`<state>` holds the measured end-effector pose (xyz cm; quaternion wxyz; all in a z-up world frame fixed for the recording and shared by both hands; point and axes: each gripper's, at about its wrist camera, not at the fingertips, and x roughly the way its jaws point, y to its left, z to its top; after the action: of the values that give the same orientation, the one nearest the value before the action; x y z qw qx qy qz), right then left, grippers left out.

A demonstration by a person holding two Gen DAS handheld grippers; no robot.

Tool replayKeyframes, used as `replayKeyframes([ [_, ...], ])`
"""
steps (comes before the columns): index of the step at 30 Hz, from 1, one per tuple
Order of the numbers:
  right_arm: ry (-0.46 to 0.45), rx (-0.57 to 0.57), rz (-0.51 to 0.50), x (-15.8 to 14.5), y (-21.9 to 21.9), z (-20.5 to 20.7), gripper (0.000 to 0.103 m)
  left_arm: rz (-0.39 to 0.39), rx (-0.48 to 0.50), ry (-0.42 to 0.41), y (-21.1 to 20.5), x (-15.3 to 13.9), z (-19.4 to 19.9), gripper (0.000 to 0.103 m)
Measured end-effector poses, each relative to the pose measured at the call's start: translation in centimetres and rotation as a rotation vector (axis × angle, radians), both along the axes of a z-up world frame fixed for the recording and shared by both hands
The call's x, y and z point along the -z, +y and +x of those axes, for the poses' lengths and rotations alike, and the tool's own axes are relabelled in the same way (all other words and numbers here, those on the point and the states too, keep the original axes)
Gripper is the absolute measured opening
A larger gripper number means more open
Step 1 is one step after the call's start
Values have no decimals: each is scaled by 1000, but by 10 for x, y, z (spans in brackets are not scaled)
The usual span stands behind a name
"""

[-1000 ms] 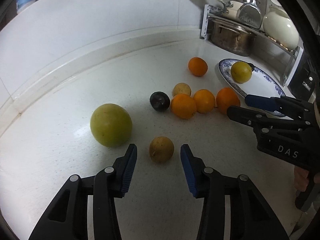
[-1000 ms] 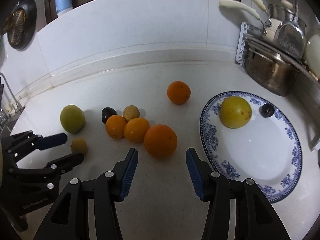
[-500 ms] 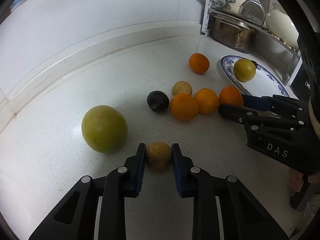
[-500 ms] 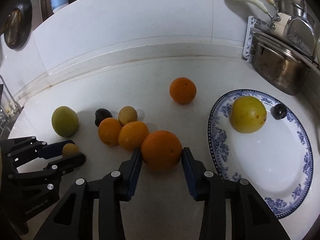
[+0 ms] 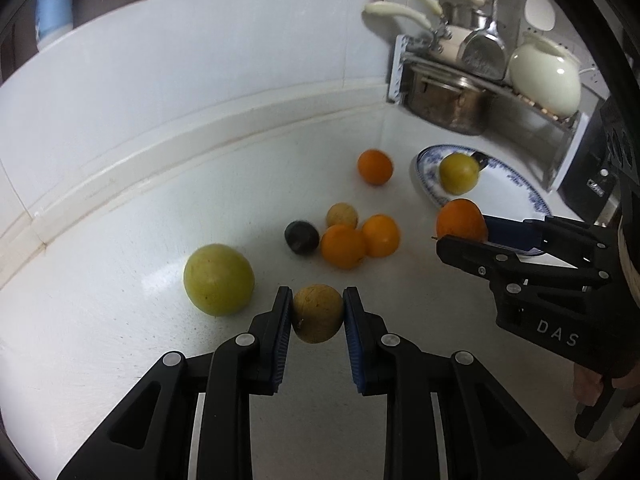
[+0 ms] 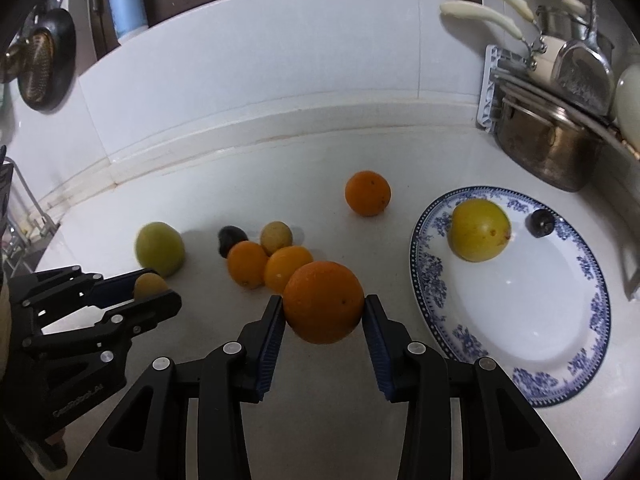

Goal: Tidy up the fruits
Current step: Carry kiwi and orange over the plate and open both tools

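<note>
Both grippers had closed and lifted: left gripper (image 5: 317,314) clamped the small yellow fruit (image 5: 317,313), right gripper (image 6: 323,316) the orange (image 6: 323,302), likely bound for the plate (image 6: 560,376)

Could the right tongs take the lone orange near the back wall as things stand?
Probably not yet: the right tongs are shut on a large round orange. The lone orange near the back wall sits ahead with bare white countertop around it, so the path looks free.
</note>
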<state>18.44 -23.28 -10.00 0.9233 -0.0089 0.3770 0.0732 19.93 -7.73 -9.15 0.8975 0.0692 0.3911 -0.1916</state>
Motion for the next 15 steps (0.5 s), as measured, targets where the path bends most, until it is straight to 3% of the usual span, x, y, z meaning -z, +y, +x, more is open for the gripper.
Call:
replayKeyframes([
  [15, -117, 49, -2, -45, -5, -56, 41, -18, 70, -116, -8, -42, -45, 25],
])
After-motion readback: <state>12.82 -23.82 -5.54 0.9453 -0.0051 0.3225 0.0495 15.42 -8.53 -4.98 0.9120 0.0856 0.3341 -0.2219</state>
